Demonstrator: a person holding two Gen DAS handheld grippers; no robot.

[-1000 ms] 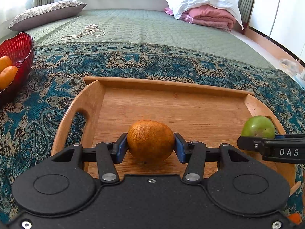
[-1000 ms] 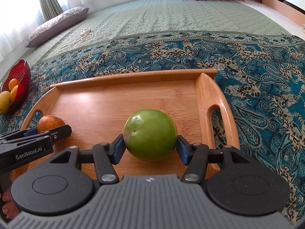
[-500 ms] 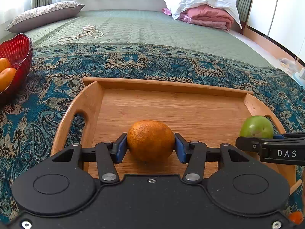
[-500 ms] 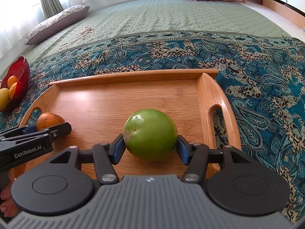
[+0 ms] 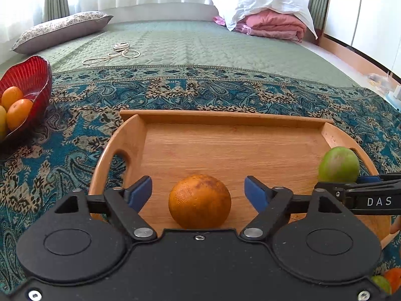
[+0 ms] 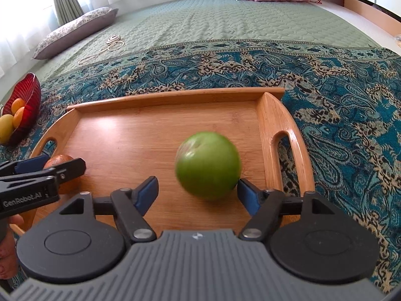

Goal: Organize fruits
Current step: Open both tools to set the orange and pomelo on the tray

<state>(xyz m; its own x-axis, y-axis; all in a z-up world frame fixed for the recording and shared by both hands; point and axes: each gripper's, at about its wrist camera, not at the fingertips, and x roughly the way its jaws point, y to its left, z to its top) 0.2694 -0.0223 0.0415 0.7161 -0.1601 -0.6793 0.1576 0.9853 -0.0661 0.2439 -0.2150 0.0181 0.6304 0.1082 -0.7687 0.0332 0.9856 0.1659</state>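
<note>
A wooden tray (image 5: pixel 225 116) (image 6: pixel 175 95) lies on the patterned cloth. An orange (image 5: pixel 199 202) rests on the tray's near left part. My left gripper (image 5: pixel 198 185) straddles it, jaws opening, with both blue pads clear of the fruit. A green round fruit (image 6: pixel 208 164) sits on the near right part, blurred. My right gripper (image 6: pixel 196 184) is opening around it, and the fruit lies close to the right pad with a wide gap on the left. The other view shows that fruit (image 5: pixel 338 164) behind the right gripper's finger (image 5: pixel 351 188), and the orange (image 6: pixel 60 160) behind the left finger.
A red glass bowl (image 5: pixel 32 75) (image 6: pixel 27 92) holding several oranges and a yellow fruit stands left of the tray. A pillow (image 5: pixel 62 28), a coiled cord (image 5: pixel 120 51) and folded pink bedding (image 5: pixel 273 25) lie on the green quilt beyond. More fruit (image 5: pixel 387 279) shows at the lower right corner.
Both grippers have opened and let go of their fruit. The orange stays put on the tray; the green fruit has shifted right and away, blurred with motion.
</note>
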